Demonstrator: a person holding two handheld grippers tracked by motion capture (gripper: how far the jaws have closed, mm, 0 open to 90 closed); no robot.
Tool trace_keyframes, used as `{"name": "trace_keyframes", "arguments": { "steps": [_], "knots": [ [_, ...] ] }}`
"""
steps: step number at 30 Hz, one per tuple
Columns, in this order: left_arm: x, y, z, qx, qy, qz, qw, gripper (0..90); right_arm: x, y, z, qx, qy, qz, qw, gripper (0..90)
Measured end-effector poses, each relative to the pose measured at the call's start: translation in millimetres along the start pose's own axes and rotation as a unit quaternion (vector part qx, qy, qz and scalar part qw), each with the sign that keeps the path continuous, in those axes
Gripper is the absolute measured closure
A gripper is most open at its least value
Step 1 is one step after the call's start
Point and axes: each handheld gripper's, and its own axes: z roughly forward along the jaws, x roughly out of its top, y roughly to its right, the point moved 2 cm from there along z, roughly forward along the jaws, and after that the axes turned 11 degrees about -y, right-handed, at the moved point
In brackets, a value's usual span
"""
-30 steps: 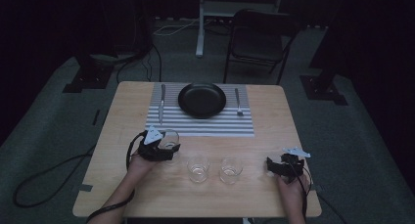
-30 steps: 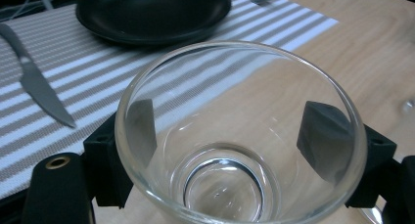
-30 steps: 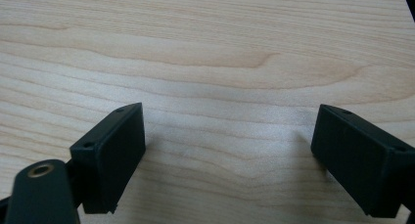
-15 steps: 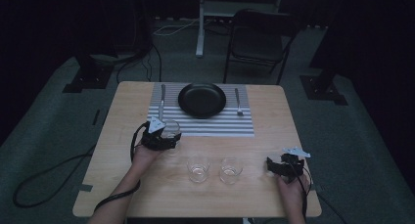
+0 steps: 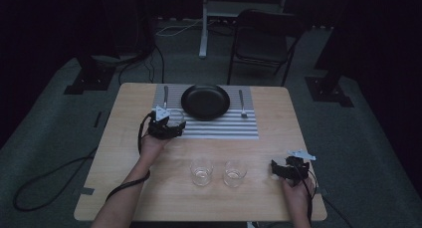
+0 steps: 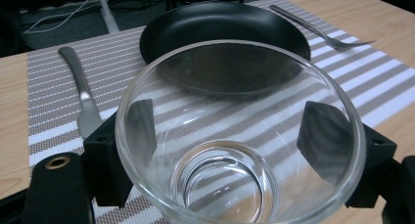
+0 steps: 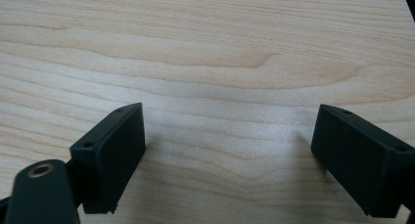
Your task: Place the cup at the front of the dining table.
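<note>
A clear drinking glass [image 6: 235, 150] sits between the black pads [image 6: 325, 136] of my left gripper [image 6: 235, 131], which is shut on it. In the high view that gripper [image 5: 173, 127] holds the glass [image 5: 177, 118] over the near left corner of the striped placemat [image 5: 239, 129]. Beyond it lie a black plate [image 6: 220, 23], a knife [image 6: 80, 92] and a fork [image 6: 318, 26]. Near the table's front right corner my right gripper [image 5: 278, 169] rests low, and its jaws [image 7: 230, 150] stand open over bare wood.
Two more clear glasses [image 5: 201, 171] [image 5: 234, 173] stand side by side near the front of the wooden table [image 5: 124, 153]. On the placemat the plate [image 5: 205, 101] lies between the knife [image 5: 165, 94] and the fork [image 5: 242, 103]. A folding chair [image 5: 263, 44] stands beyond the far edge.
My left hand has carried the glass away from the two standing glasses, toward the placemat's near left corner. The right hand has stayed where it was.
</note>
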Motion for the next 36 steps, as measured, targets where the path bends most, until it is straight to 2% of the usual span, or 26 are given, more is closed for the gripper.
{"name": "trace_keyframes", "arguments": {
  "steps": [8,10,13,14,18,19,25,28,30,31,34,36],
  "knots": [
    [5.3,-7.4,11.5,-0.001,-0.001,-0.010,0.9999,20.0,0.0,0.0,0.0,0.000,0.000,0.000,1.0000,12.3],
    [5.7,-7.7,13.4,0.005,0.000,-0.009,0.9999,20.0,0.0,0.0,0.0,0.000,0.000,0.000,1.0000,12.4],
    [6.3,-9.8,17.2,0.008,0.004,-0.016,0.9998,20.0,0.0,0.0,0.0,0.000,0.000,0.000,1.0000,12.3],
    [7.5,-12.5,23.6,0.007,-0.001,-0.022,0.9997,19.9,0.0,0.0,0.0,0.000,0.000,0.000,1.0000,12.3],
    [8.3,-14.4,29.8,0.006,-0.006,-0.023,0.9997,20.0,0.0,0.0,0.0,0.000,0.000,0.000,1.0000,12.3],
    [8.4,-13.5,33.8,0.014,-0.006,-0.018,0.9997,19.9,0.0,0.0,0.0,0.000,0.000,0.000,1.0000,12.3],
    [9.5,-12.9,40.2,0.019,-0.005,-0.015,0.9997,19.9,0.0,0.0,0.0,0.000,0.000,0.000,1.0000,12.3],
    [9.9,-15.9,49.3,0.016,-0.009,-0.028,0.9994,19.9,0.0,0.0,0.0,0.000,0.000,0.000,1.0000,12.4],
    [6.0,-16.5,54.7,0.017,-0.023,-0.032,0.9991,19.9,0.0,0.0,0.0,0.000,0.000,0.000,1.0000,12.4],
    [3.6,-15.2,55.4,0.020,-0.014,-0.025,0.9994,19.9,0.0,0.0,0.0,0.000,0.000,0.000,1.0000,12.4],
    [3.7,-12.5,55.8,0.027,-0.017,-0.019,0.9993,19.7,-0.1,0.0,-0.1,0.000,0.000,0.000,1.0000,12.4],
    [4.1,-14.0,56.3,0.016,-0.021,-0.021,0.9994,19.5,-0.1,0.0,-0.1,0.000,0.000,0.000,1.0000,12.5]
  ]
}}
